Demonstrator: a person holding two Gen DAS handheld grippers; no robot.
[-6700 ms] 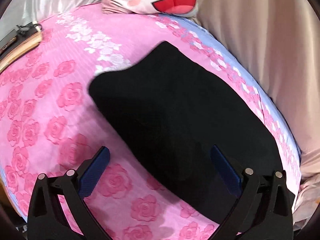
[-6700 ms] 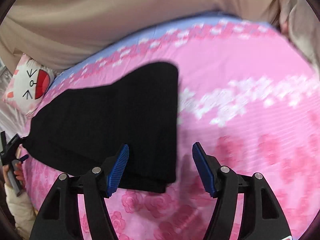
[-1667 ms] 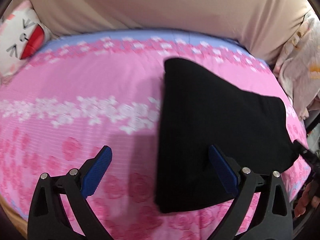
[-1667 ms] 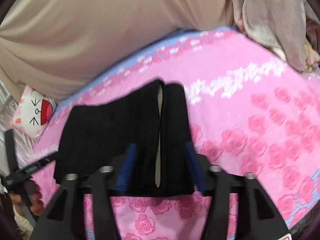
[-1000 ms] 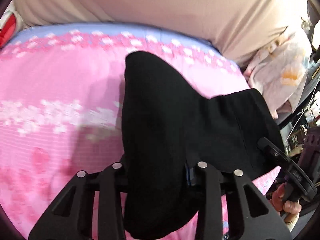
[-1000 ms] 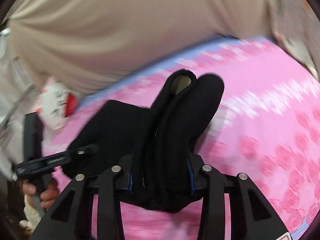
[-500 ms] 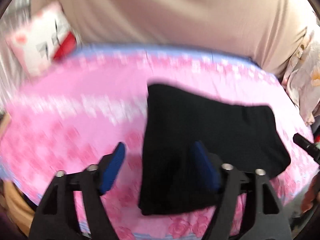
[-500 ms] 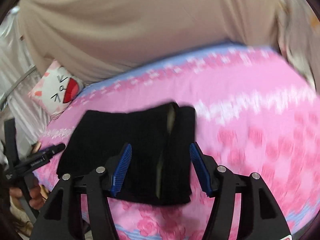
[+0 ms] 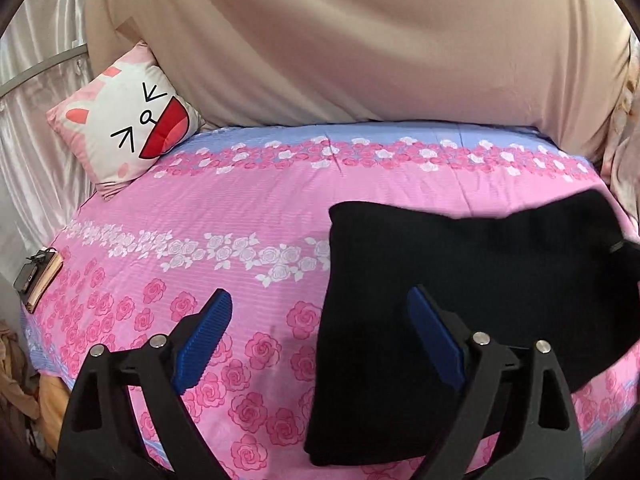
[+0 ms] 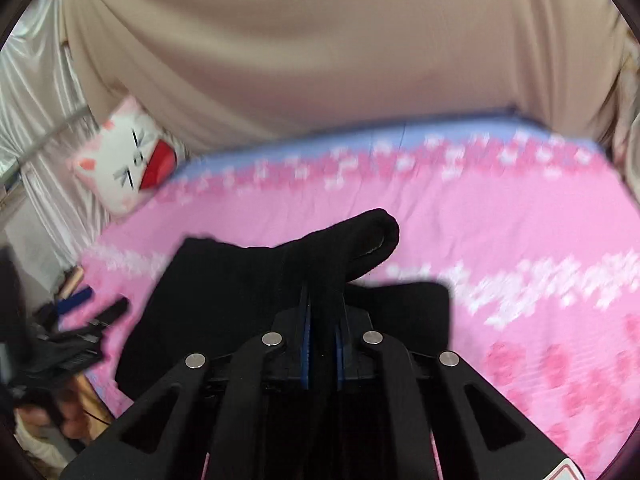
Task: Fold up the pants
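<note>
Up close, the right gripper is clamped on a raised fold of the black pants, which lie partly folded on the pink rose-print bedsheet — the lifted edge curls above the layer below. Alongside, the left gripper hovers with its jaws opening, nothing pressed between them. Farther back, a cartoon-cat pillow leans against beige drapery — the view is blurred.

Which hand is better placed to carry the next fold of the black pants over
Right. The right gripper is already shut on a raised edge of the black pants. The left gripper is opening and pinches nothing; it would have to grasp first.
</note>
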